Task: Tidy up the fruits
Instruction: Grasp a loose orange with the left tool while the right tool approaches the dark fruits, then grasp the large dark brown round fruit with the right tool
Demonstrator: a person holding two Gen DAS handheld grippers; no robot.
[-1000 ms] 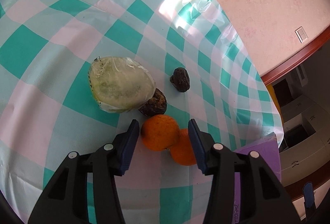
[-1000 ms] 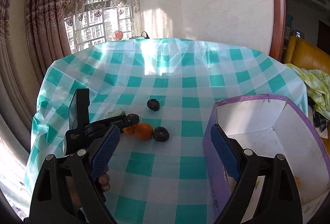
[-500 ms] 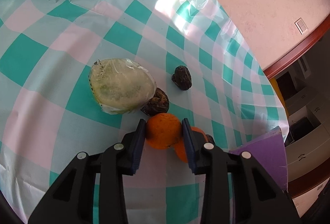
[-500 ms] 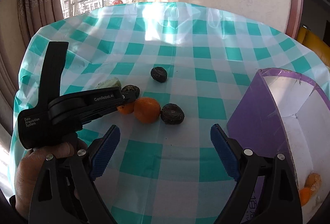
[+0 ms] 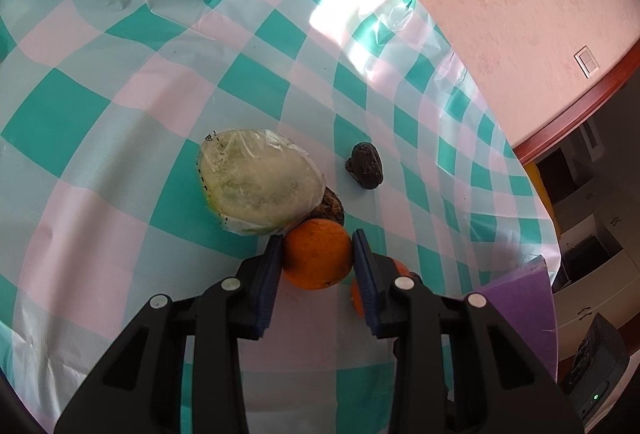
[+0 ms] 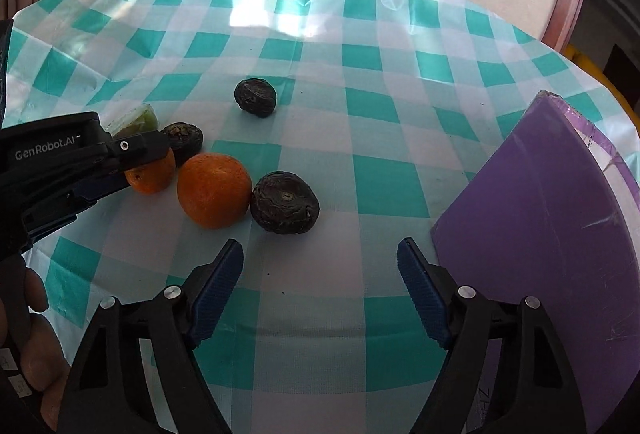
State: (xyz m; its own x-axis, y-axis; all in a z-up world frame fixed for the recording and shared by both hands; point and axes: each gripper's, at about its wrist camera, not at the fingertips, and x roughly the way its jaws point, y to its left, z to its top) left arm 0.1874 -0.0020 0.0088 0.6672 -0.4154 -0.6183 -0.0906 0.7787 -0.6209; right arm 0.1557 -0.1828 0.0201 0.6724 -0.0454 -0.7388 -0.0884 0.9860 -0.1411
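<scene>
My left gripper [image 5: 317, 237] is shut on an orange [image 5: 316, 254] resting on the checked cloth. A second orange [image 5: 357, 300] peeks out behind its right finger. In the right wrist view that second orange [image 6: 214, 190] lies free, touching a dark wrinkled fruit [image 6: 285, 203]. My right gripper [image 6: 320, 254] hovers just short of that dark fruit, its jaws closing with nothing between them. A wrapped pale green fruit [image 5: 260, 182] lies beyond the held orange, with another dark fruit [image 5: 330, 204] tucked beside it. A third dark fruit [image 5: 365, 165] sits farther off.
A purple box [image 6: 540, 214] with a white inside stands at the right, close to my right finger. The teal and white checked tablecloth [image 6: 380, 186] covers the table. A person's hand [image 6: 24, 314] holds the left gripper at the lower left.
The left jaws closed onto the orange. The right gripper came down and closer to the fruits, tilting downward, and its jaws have narrowed a little.
</scene>
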